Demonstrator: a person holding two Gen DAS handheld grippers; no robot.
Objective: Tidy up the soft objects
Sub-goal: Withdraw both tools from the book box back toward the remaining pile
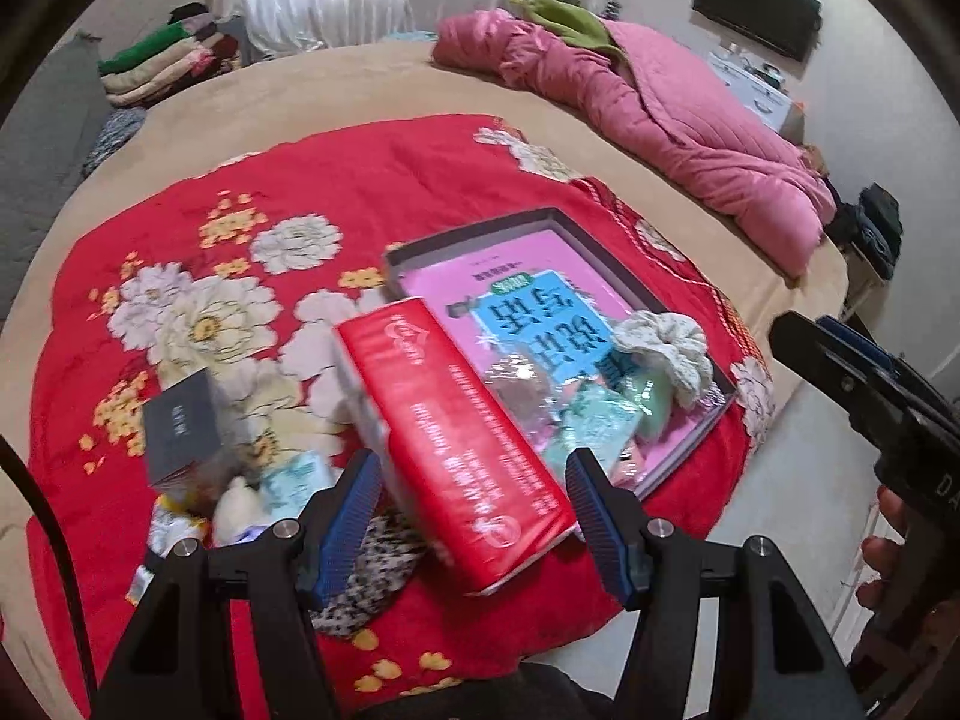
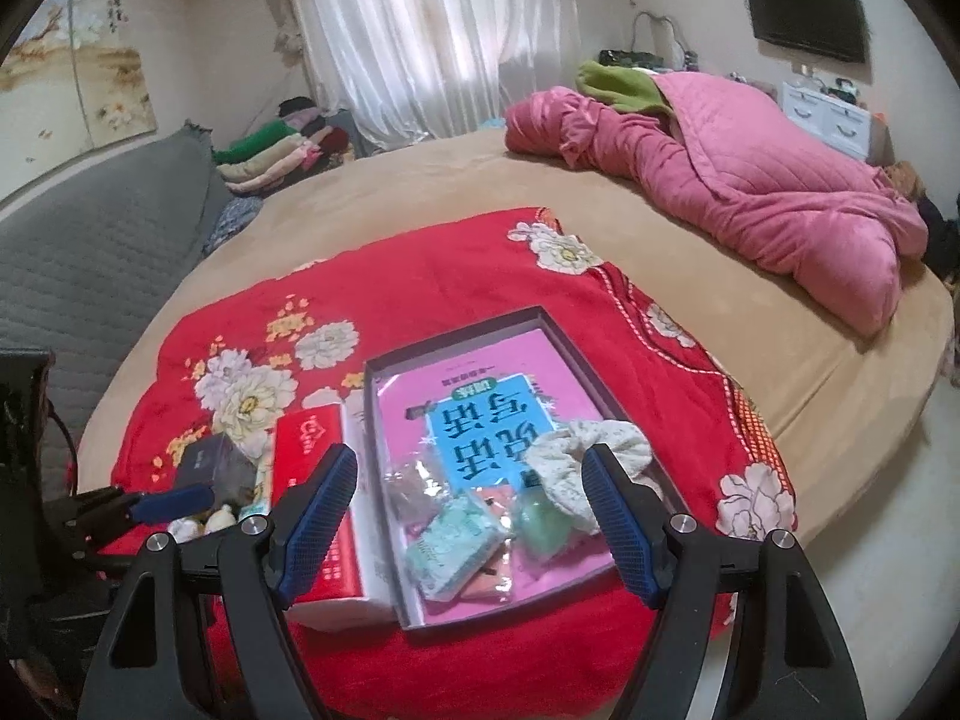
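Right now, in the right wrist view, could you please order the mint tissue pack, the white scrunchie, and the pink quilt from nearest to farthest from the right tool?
1. Mint tissue pack: in the tray, between the right tool's fingers.
2. White scrunchie: tray's right side, just beyond the right fingertip.
3. Pink quilt: far right of the bed.

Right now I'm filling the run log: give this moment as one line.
left hand-held gripper: holds red tissue pack | right hand-held gripper: open, empty | shallow box: scrunchie, small packets

White curtains [image 2: 432, 30], wall-mounted television [image 2: 807, 15], round tan bed [image 2: 420, 180].
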